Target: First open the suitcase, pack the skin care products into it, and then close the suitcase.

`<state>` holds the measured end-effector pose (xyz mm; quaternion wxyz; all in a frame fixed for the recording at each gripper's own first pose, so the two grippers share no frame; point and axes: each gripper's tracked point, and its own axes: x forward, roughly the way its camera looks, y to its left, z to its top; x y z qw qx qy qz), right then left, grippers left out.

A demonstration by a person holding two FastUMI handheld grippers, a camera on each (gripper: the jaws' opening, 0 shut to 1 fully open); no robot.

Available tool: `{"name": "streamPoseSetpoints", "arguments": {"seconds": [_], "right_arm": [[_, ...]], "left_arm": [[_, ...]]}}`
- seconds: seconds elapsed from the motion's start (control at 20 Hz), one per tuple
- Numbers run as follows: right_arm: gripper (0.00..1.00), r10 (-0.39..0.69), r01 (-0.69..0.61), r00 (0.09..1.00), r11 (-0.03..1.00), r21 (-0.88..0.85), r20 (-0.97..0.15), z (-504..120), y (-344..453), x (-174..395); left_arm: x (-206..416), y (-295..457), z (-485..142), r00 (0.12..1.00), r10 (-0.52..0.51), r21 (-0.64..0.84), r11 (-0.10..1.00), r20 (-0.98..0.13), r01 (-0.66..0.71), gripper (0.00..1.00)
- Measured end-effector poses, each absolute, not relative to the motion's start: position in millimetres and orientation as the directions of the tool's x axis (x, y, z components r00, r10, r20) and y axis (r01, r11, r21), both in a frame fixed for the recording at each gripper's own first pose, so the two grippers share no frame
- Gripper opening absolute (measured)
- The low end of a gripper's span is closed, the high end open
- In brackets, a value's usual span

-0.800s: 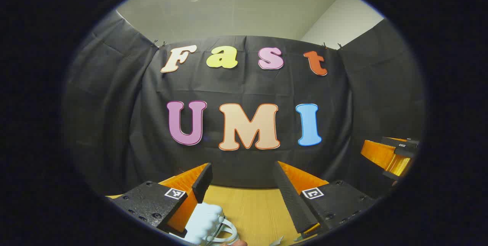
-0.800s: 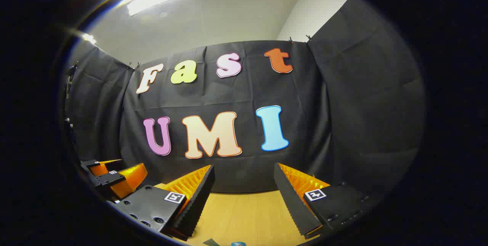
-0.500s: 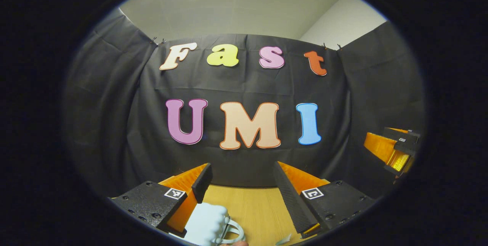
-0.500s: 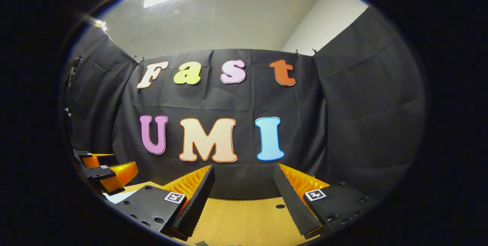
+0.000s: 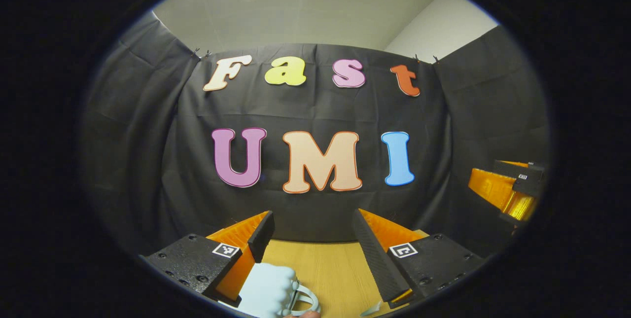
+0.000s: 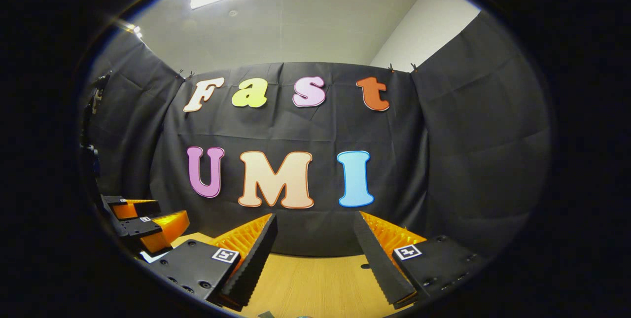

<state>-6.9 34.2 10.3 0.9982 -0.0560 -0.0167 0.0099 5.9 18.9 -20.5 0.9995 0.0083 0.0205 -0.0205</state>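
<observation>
Suitcase: a pale blue, ribbed shape (image 5: 268,291) with a looped handle sits at the bottom of the left gripper view, just below that gripper's left finger; judged to be the suitcase, too little is visible to be sure or to tell whether it is open.
Skin care products: not identifiable; small bits at the lower edge of both views are too cut off to name.
Left gripper (image 5: 312,231): fingers spread wide apart, nothing between them, held above the wooden table (image 5: 325,268) and aimed at the booth wall.
Right gripper (image 6: 315,234): likewise spread and empty, pointed at the wall; the left gripper is seen at the lower left of its view.
Stage: looks like the very start, with the case untouched.
Risk, aim: both cameras look level, so a descent onto the case would begin half blind and a finger could land on the shell and push it away.
Risk, handle: the thin loop could snag a fingertip and drag the case.
Risk, clash: both tools converging on one small case could knock together.
</observation>
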Motion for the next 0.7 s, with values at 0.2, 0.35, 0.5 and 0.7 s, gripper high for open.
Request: {"name": "streamPoseSetpoints", "arguments": {"seconds": [0.2,0.35,0.5,0.7], "right_arm": [[0.96,0.021,-0.021,1.000,0.993,-0.116,-0.001,-1.5,27.9,-8.1],[0.98,0.009,-0.014,0.999,0.992,-0.127,-0.041,-15.6,19.6,-9.7],[0.98,-0.009,-0.003,0.997,0.990,-0.143,-0.083,-30.4,11.4,-11.5],[0.98,-0.034,0.014,0.991,0.988,-0.155,-0.129,-43.9,-0.8,-15.7]], "left_arm": [[4.3,15.8,-70.2,0.984,-0.049,0.034,0.998,-0.173,0.056,0.94],[2.9,14.4,-113.8,0.956,-0.050,0.034,0.997,-0.288,0.063,0.95],[0.4,14.8,-155.7,0.914,-0.039,0.040,0.997,-0.403,0.061,0.95],[-4.5,6.7,-209.2,0.842,-0.059,0.015,0.997,-0.537,0.080,0.95]]}}
